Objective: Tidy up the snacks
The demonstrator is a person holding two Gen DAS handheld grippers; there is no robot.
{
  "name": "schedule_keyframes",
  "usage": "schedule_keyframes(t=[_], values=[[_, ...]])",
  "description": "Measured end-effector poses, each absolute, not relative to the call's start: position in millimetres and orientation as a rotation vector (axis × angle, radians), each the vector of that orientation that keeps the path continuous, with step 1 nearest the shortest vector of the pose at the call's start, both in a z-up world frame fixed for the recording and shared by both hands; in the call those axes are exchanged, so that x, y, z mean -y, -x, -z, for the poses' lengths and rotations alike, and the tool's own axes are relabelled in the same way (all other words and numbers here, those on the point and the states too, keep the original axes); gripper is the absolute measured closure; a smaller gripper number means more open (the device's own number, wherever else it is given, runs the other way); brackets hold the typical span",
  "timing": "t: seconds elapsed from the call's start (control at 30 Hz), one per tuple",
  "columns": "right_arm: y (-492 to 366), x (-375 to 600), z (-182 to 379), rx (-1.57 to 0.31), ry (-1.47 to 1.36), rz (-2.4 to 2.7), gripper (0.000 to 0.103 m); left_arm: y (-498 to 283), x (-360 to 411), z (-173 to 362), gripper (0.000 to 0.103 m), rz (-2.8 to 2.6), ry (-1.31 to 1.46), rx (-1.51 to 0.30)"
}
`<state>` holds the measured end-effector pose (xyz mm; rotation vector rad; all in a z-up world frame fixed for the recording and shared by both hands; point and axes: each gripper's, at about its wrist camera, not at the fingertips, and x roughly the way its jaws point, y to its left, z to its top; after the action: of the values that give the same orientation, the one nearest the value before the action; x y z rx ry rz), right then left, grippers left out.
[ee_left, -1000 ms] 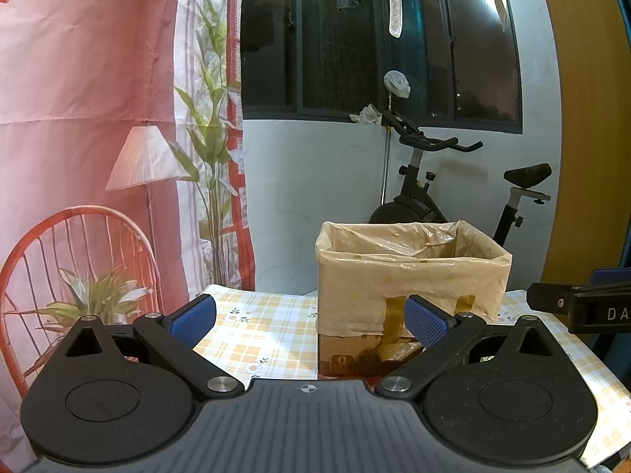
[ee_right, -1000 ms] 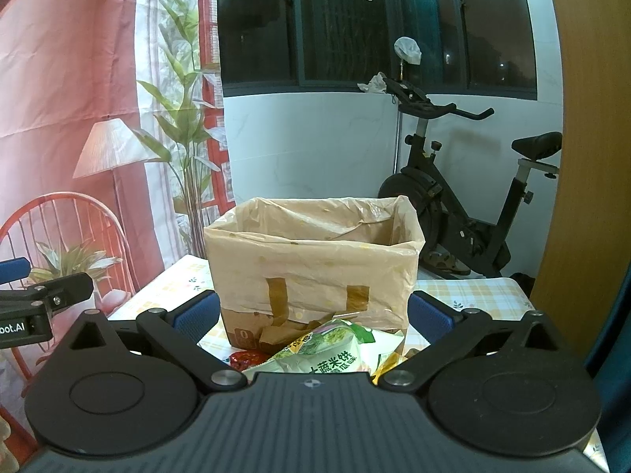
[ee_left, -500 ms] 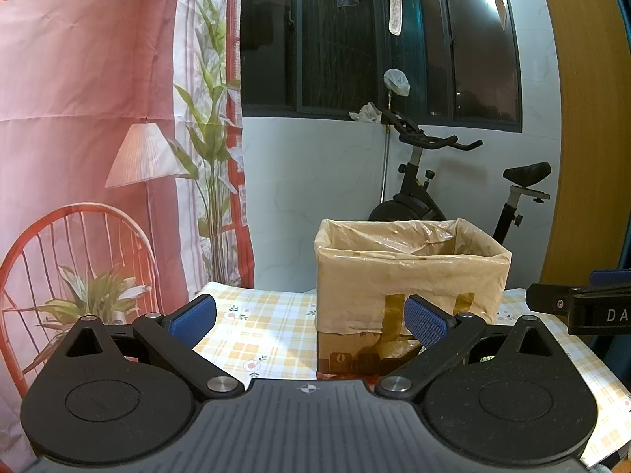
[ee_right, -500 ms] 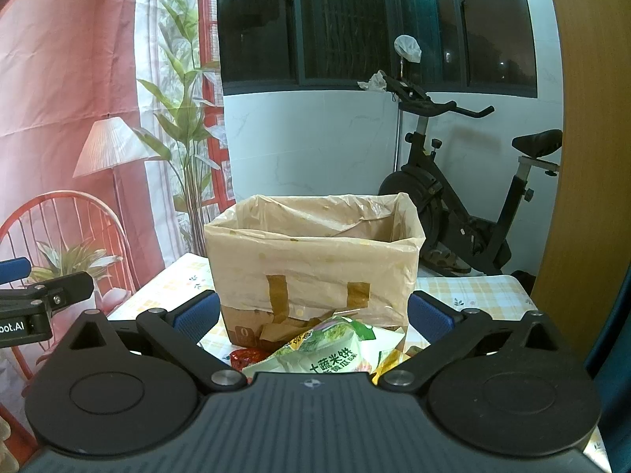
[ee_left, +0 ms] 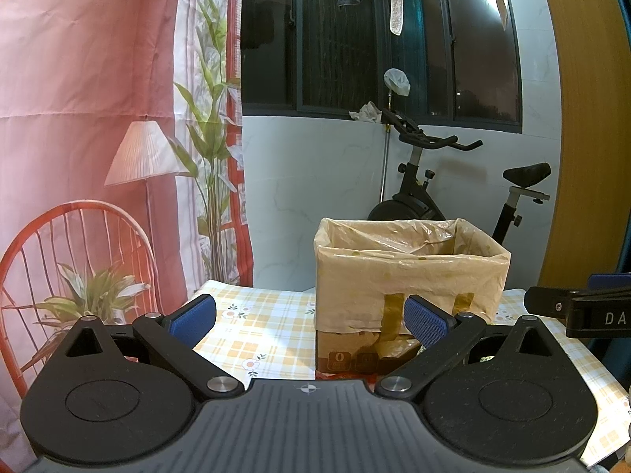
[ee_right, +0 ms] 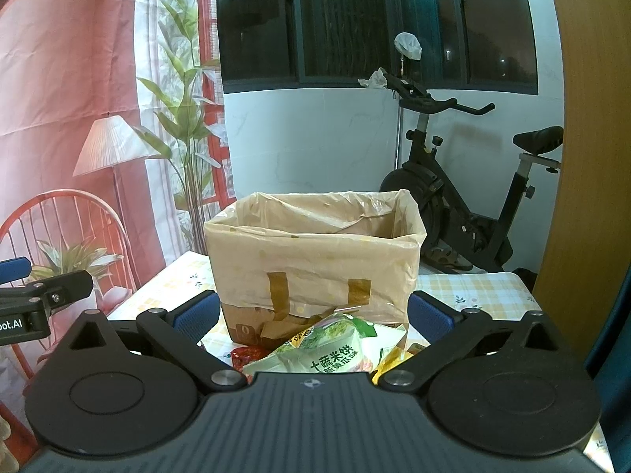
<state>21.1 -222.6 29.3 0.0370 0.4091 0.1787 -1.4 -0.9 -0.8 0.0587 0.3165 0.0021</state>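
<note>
Cardboard lined with a crinkled tan plastic bag makes up the open box standing on my yellow-checked tablecloth, and I read it as the place the snacks should end up. Both my tools hang level in front of it, empty: the left gripper has its blue pads spread wide with nothing between them, and the right gripper is just as wide and just as bare.

No packet is in hand yet, so I judge the task to be at its very start, at the reach for a first snack. Just under the right gripper, against the foot of the box, lies a green-and-white crinkly snack packet, with a small red wrapper and a yellow packet corner beside it. My next move calls for tipping the right gripper down onto the green packet, pinching a free edge, then lifting over the front rim.

Above the box I have open room. The bag's loose rim could catch a packet, and the table's far right edge is near.
</note>
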Motion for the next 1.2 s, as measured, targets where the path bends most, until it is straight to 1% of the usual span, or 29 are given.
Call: schedule_keyframes(t=[0.57,0.77,0.93,1.2], values=[[-21.4,222.7,-28.8,-0.413,-0.040,-0.181,0.000,-0.8,-0.3,6.1,0.001,0.001,-0.039,-0.322],[-22.5,222.9,-17.4,-0.425,-0.054,-0.188,0.000,-4.8,-2.9,15.1,0.001,-0.014,-0.024,-0.317],[-27.7,230.9,1.4,-0.441,-0.089,-0.213,0.000,-13.8,-7.3,36.9,0.001,-0.034,-0.002,-0.333],[-34.9,231.0,63.0,-0.522,-0.004,-0.173,0.000,-34.4,-10.2,83.5,0.002,-0.035,-0.004,-0.434]])
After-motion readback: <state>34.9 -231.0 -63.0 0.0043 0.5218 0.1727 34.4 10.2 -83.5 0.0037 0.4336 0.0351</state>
